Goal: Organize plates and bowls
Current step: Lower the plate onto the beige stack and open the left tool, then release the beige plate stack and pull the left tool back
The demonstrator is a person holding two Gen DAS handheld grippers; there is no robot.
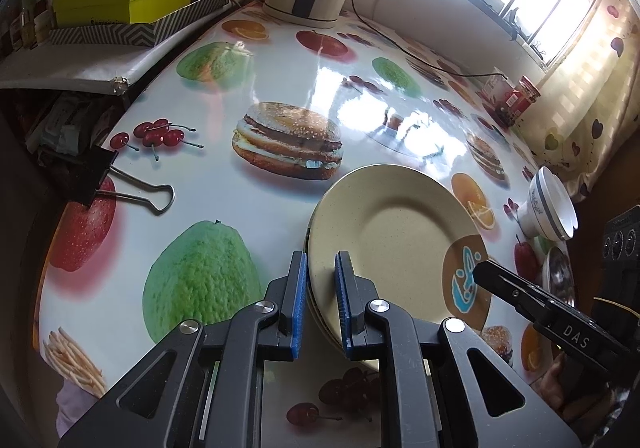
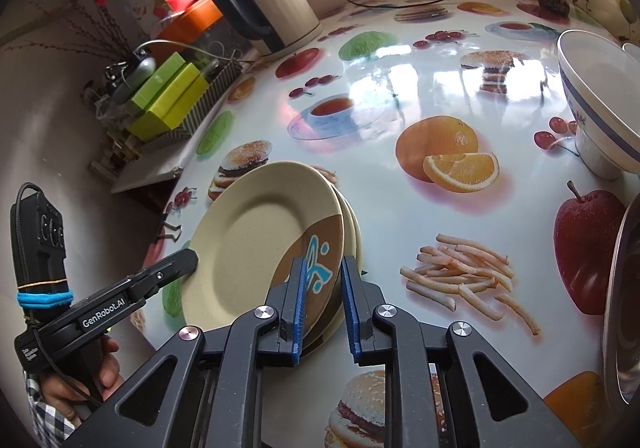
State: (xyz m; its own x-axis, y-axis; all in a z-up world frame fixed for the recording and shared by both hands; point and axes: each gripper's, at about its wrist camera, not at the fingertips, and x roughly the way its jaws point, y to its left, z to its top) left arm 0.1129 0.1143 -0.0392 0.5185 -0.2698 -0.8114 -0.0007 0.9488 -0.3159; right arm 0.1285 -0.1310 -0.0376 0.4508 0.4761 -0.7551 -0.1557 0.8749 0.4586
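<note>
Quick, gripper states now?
Left gripper: narrow around plate stack rim; grip cannot be told.
Right gripper: narrow around plate stack rim; grip cannot be told.

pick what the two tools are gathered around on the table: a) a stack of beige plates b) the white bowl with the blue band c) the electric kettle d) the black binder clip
a: both wrist views show the stack of beige plates with its rim between the blue pads of the left tool and the right tool, one at each side, while the white bowl stands off apart.
</note>
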